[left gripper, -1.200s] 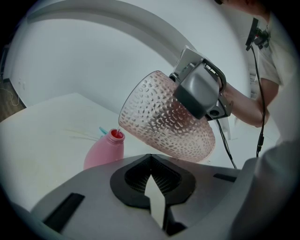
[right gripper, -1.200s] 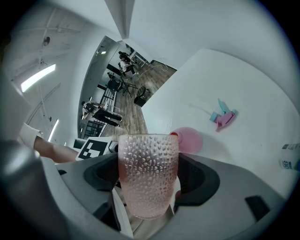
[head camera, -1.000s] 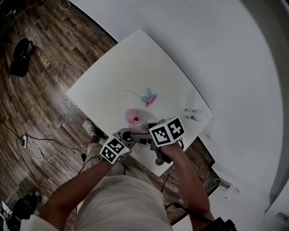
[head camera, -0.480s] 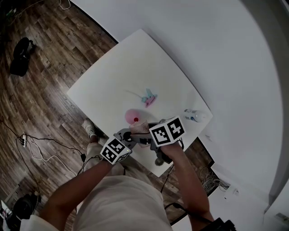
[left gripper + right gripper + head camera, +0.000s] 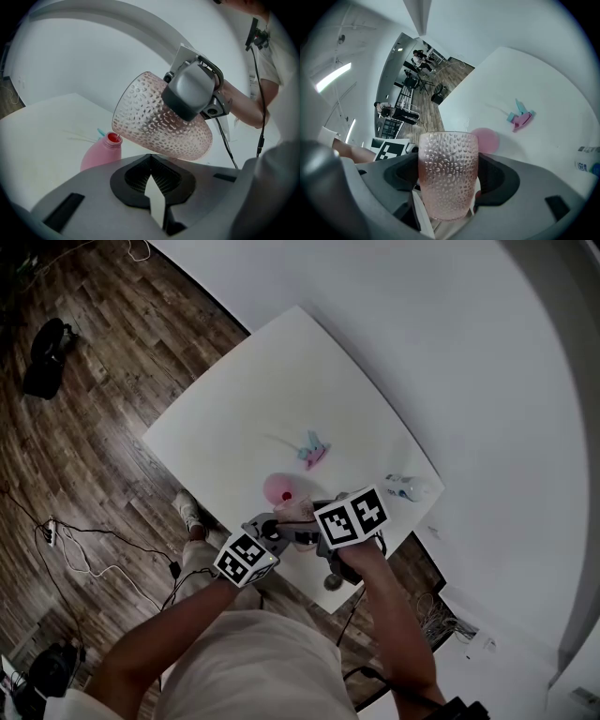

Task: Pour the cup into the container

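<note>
A dimpled pink cup [image 5: 447,173] is clamped between the jaws of my right gripper [image 5: 302,514]. In the left gripper view the cup [image 5: 157,124] is tipped over to the left, its rim just above the red mouth of the pink container [image 5: 102,151]. The container [image 5: 279,489] stands upright on the white table [image 5: 225,418] near its front edge. A thin stream at the rim is hard to make out. My left gripper [image 5: 153,183] is shut with nothing in it, close beside the cup and short of the container.
A pink and teal object [image 5: 312,448] lies on the table beyond the container. A small clear bottle [image 5: 409,487] lies near the table's right edge. A cable hangs from the right arm. Dark wooden floor surrounds the table.
Neither gripper nor the cup has visibly moved; only the head view has shifted slightly.
</note>
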### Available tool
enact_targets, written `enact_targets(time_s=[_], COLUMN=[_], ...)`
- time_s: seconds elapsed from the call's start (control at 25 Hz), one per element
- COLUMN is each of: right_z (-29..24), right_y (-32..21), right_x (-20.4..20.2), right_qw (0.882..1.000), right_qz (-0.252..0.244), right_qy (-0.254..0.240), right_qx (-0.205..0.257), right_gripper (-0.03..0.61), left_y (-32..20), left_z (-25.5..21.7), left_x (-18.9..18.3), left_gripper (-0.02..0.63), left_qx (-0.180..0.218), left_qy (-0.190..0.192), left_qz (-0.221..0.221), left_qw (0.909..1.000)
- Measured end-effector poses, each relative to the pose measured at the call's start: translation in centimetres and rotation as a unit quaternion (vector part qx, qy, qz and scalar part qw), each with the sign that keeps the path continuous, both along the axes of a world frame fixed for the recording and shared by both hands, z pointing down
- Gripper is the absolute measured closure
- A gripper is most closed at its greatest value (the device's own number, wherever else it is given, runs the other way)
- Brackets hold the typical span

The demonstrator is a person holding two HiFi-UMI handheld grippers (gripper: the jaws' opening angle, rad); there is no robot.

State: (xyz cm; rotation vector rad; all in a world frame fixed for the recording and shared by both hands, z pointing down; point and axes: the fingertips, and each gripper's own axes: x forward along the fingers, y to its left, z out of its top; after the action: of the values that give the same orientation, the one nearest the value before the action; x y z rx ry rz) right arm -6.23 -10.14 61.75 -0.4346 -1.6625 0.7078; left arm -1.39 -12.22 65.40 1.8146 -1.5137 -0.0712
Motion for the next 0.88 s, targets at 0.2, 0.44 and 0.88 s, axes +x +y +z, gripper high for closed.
enact_targets(time_s=[0.2,0.44,0.88], right_z=[-0.02,0.09,0.13], right_y=[0.01,-0.11,-0.13], right_x=[-0.08,-0.12,-0.56], right_qw=[1.000,1.000,0.999], right_qz=[-0.008,-0.018,-0.023], right_qy=[0.011,0.017,0.025], right_qx=[0.002,0.004,0.005], right_gripper=[0.218,0.218,0.218], left_y=[-0.11,-0.45,-0.54], left_z=[-0.16,-0.20,-0.44], left_x=[-0.02,0.09,-0.24], left_gripper=[0.603,0.603,0.603], left_qx=[0.001,0.004,0.008], left_qy=[0.001,0.003,0.004], left_qz=[0.000,0.001,0.003], left_qw=[1.0000,1.0000,1.0000])
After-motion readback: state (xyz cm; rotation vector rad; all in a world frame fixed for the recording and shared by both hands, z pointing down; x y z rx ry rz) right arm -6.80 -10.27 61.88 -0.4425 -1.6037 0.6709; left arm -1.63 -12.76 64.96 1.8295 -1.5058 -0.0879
